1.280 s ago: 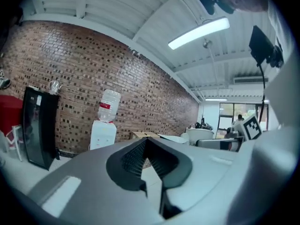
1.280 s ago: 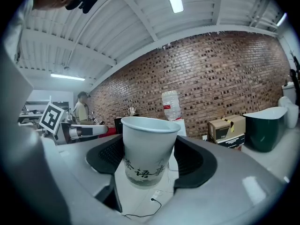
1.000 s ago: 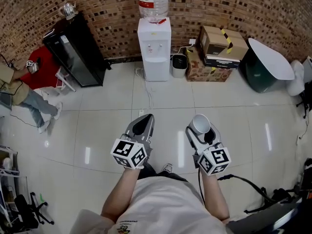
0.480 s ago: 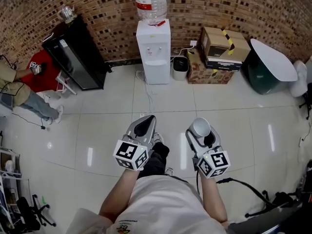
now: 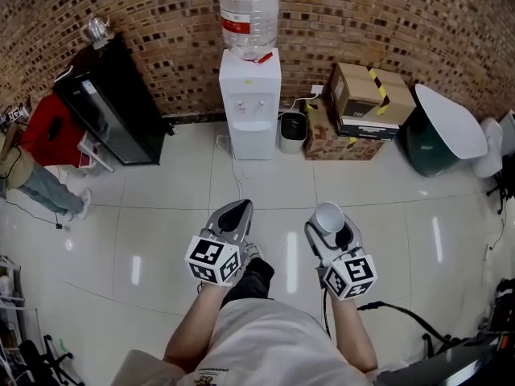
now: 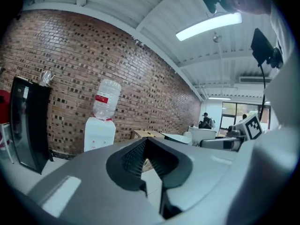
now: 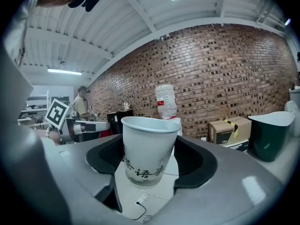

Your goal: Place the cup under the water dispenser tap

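Our right claw (image 5: 331, 222) clamps the upright cup (image 7: 147, 149); our left claw (image 5: 234, 213) beside it is closed and empty; the dispenser (image 5: 250, 95) stands well ahead.

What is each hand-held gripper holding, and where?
Right hand-held gripper clamps the upright white paper cup by its side walls. Left hand-held gripper holds nothing.

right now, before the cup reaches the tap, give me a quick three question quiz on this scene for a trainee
1. Which gripper holds the cup? A. left B. right C. neither
2. What sits on top of the water dispenser?
3. True or false: the cup already stands under the dispenser's tap.

Key
1. B: the right gripper is closed on it.
2. A large water bottle, neck down.
3. False: it is held well short of the dispenser.
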Demonstrator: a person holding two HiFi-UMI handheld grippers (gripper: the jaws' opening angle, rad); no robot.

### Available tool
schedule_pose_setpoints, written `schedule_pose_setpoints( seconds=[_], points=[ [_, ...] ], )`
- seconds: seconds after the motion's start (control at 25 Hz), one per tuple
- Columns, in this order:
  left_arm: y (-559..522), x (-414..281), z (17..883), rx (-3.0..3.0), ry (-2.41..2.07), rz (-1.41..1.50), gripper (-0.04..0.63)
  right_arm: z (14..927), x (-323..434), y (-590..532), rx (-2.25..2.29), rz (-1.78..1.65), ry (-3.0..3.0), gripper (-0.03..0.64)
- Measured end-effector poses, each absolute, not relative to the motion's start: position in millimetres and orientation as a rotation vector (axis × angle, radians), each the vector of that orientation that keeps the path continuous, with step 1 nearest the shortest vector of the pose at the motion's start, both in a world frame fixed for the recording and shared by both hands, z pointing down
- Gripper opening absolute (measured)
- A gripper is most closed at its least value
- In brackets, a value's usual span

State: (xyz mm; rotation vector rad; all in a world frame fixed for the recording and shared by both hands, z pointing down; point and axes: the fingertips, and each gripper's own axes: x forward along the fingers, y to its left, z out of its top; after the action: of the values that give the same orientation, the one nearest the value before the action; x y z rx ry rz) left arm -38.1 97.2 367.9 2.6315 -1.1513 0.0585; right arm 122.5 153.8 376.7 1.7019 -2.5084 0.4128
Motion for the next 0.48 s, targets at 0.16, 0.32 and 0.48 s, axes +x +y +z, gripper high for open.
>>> schedule_pose_setpoints(
  seconds=[0.16, 0.32, 0.48],
  points=[
    [37.7, -51.3, 378.0, 2.586, -1.173, 0.083, 0.012, 379.5, 105.6, 88.4, 1.637, 0.398, -2.513, 0.325],
    [-17.7, -58.9, 378.5, 2.570, -1.186, 0.092, 0.011, 382.3, 89.3, 27.9, 1.596, 0.411, -2.519, 0.325],
    [-60.1, -64.7, 383.7, 2.550, -1.185, 0.095, 0.011, 392.0, 69.1, -17.6, 1.534, 0.480, -2.533, 0.325]
  ],
)
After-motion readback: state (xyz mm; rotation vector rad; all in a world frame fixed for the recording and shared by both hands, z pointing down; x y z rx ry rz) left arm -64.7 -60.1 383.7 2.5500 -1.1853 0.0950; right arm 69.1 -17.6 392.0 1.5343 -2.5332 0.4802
